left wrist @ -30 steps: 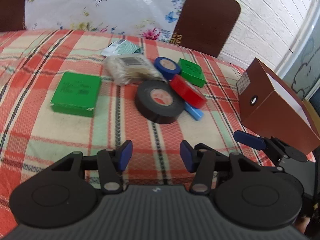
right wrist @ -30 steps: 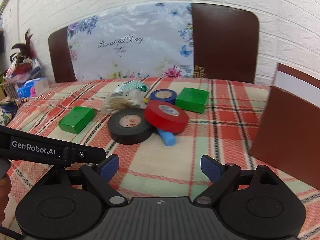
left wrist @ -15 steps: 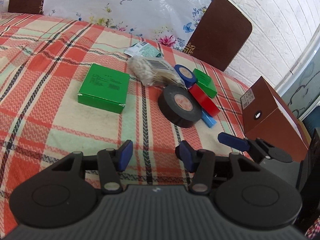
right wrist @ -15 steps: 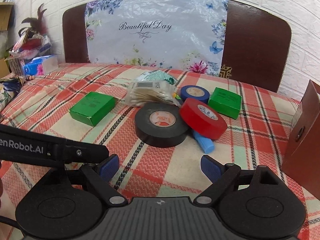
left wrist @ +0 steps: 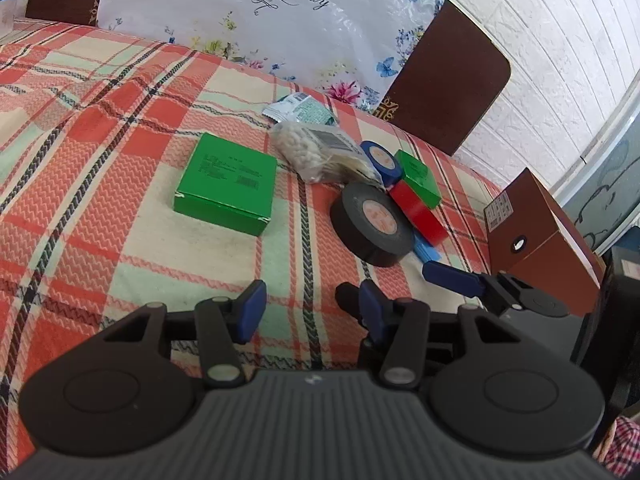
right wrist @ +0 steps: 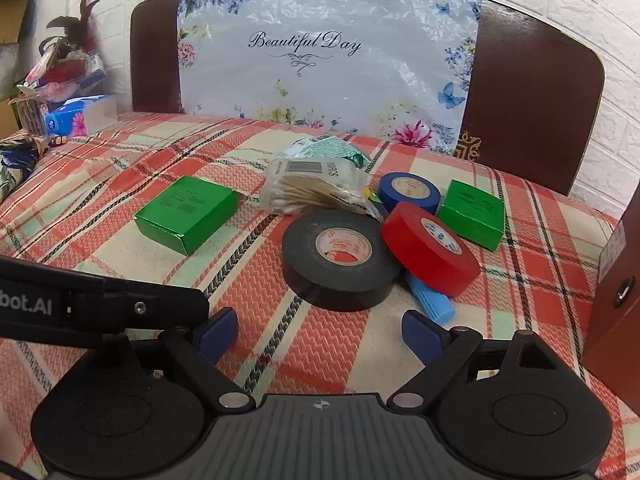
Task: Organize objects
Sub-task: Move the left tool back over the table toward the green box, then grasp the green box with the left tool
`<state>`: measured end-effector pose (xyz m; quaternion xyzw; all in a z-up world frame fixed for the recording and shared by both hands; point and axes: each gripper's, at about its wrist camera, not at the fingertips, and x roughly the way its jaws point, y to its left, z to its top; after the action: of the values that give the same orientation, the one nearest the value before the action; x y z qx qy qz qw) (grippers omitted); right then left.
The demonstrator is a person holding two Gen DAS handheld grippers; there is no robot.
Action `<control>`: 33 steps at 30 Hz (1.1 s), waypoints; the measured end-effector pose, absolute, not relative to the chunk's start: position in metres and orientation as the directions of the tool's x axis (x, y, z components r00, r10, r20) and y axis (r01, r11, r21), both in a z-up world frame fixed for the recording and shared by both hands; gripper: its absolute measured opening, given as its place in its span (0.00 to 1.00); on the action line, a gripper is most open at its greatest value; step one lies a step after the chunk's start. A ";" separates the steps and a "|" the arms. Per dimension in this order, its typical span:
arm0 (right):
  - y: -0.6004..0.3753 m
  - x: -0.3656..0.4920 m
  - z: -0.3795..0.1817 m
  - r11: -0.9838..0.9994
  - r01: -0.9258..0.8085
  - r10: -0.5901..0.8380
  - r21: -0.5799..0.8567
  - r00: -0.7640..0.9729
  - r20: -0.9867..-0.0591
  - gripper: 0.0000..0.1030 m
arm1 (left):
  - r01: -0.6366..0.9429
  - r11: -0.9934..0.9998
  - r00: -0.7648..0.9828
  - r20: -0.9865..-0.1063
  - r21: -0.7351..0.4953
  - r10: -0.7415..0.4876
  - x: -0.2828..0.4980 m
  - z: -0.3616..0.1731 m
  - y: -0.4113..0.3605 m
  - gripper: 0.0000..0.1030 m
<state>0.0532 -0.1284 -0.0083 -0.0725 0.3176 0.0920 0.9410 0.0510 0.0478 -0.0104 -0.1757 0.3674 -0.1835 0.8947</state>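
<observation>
The black tape roll (right wrist: 338, 260), a wide matte ring with a cardboard core and a red-printed label inside, lies flat on the plaid bedspread (right wrist: 120, 184), a woven cloth of red, cream and pale green squares with dark stripes and a zigzag texture. Leaning on the black roll's right edge is a glossy red tape roll (right wrist: 430, 248), tilted, with a ribbed light-blue plastic piece (right wrist: 432, 304) poking out from under it. Just behind the red roll lies a smaller blue tape roll (right wrist: 410, 192), and right of that a small green cardboard box (right wrist: 472, 214). Behind the black roll, touching or nearly touching it, sits a crinkled clear bag of cotton swabs (right wrist: 312, 192) with a barcode sticker, and behind the bag a green-and-white foil packet (right wrist: 324, 148). Well to the black roll's left, apart from the cluster, rests a larger flat green box (right wrist: 188, 214), square with sharp corners. To the far right of the roll stands a brown cardboard box (left wrist: 536, 224) with a round hole in its end face. Beyond everything rises a dark brown headboard (right wrist: 536, 100) draped with a floral plastic sheet (right wrist: 328, 68). Nearer the camera than the black roll, the right gripper (right wrist: 320, 336) hangs with its blue-padded jaws spread wide and nothing between them; the left gripper (left wrist: 308, 308) is also parted, less widely, and empty above bare cloth.
</observation>
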 end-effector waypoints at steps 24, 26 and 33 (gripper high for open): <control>-0.100 0.048 -0.009 0.952 -0.295 0.192 -0.077 0.776 -0.601 0.90 | 0.059 0.877 0.730 -0.579 -0.477 -0.364 0.068 0.003 0.116 0.53; -0.093 0.048 -0.008 0.938 -0.339 0.232 -0.072 0.768 -0.597 0.87 | 0.069 0.874 0.730 -0.572 -0.481 -0.373 0.076 0.009 0.118 0.53; -0.059 0.073 -0.006 0.894 -0.435 0.304 -0.103 0.760 -0.574 0.79 | 0.152 0.907 0.715 -0.590 -0.392 -0.375 0.109 0.023 0.103 0.53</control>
<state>0.0734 -0.0594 -0.0057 -0.1160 0.2836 0.1985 0.9310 0.1089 0.1029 0.0232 -0.1597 0.3488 -0.1446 0.9121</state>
